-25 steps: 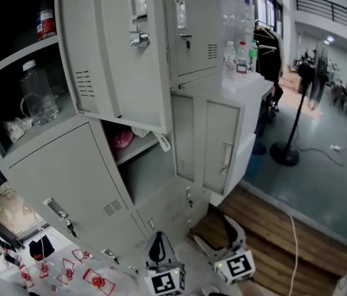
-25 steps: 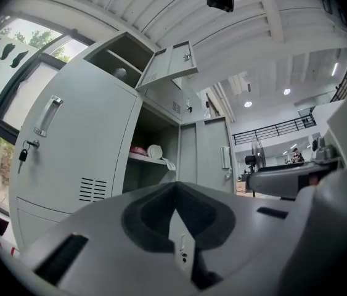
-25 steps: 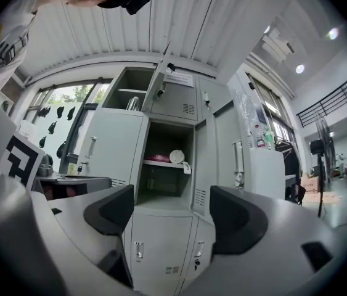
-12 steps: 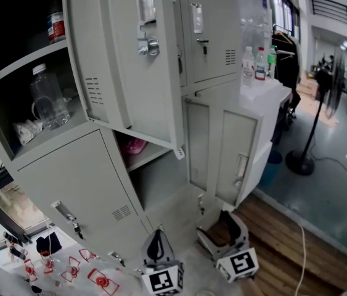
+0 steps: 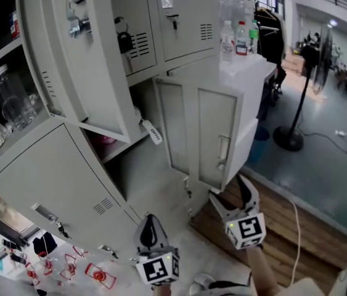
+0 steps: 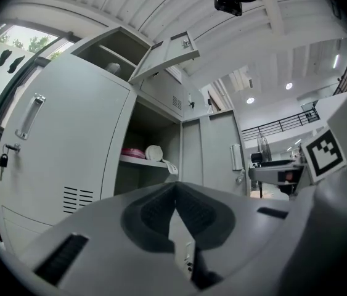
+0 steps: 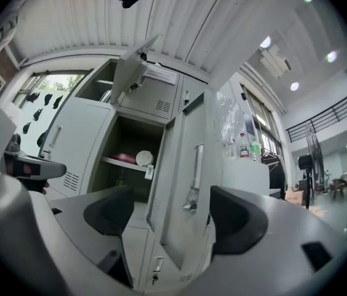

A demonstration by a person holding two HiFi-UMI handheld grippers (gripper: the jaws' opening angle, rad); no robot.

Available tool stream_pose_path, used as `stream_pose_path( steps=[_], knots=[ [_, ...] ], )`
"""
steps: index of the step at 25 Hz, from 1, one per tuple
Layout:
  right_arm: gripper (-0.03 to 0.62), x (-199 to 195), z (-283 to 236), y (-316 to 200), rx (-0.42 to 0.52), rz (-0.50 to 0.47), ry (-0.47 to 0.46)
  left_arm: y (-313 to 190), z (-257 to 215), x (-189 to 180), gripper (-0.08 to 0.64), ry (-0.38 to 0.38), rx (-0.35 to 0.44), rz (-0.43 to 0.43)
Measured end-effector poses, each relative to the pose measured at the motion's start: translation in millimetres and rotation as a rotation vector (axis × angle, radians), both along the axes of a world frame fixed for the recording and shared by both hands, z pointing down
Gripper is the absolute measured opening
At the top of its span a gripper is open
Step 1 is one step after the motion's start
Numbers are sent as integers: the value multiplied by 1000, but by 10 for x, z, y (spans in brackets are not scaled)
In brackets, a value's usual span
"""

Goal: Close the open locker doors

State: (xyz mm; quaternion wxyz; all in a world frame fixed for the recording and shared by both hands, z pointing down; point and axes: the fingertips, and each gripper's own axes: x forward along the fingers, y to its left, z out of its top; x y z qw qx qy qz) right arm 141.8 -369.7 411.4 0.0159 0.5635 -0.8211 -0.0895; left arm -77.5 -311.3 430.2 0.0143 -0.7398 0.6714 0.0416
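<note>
At the left of the lockers (image 5: pixel 62 177), the upper door (image 5: pixel 84 66) stands swung out from its compartment, long axis upright, its latch face turned toward the person. Below it, the left claw (image 5: pixel 151 219) hangs clenched on nothing, pointing at the lockers' base. Further right, the lower door (image 5: pixel 217 134) also stands open, long axis upright, its handle face turned right. The right claw (image 5: pixel 232 195), released and empty, points up at this door's lower edge, near it but apart.
</note>
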Motion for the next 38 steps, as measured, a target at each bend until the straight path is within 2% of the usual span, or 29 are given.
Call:
stream_pose_path(
  steps=[5, 10, 20, 28, 38],
  knots=[
    [357, 188, -269, -388, 51, -104, 6, -72, -22, 144, 6, 7, 2, 22],
    [357, 182, -322, -578, 29, -205, -7, -89, -39, 266, 6, -5, 0, 34],
    [357, 69, -407, -572, 40, -285, -8, -92, -25, 297, 6, -8, -5, 27],
    [357, -349, -466, -217, 58, -462, 85, -51, -29, 277, 6, 2, 1, 23],
    [357, -937, -529, 240, 21, -756, -8, 23, 73, 83, 6, 5, -18, -15]
  ],
)
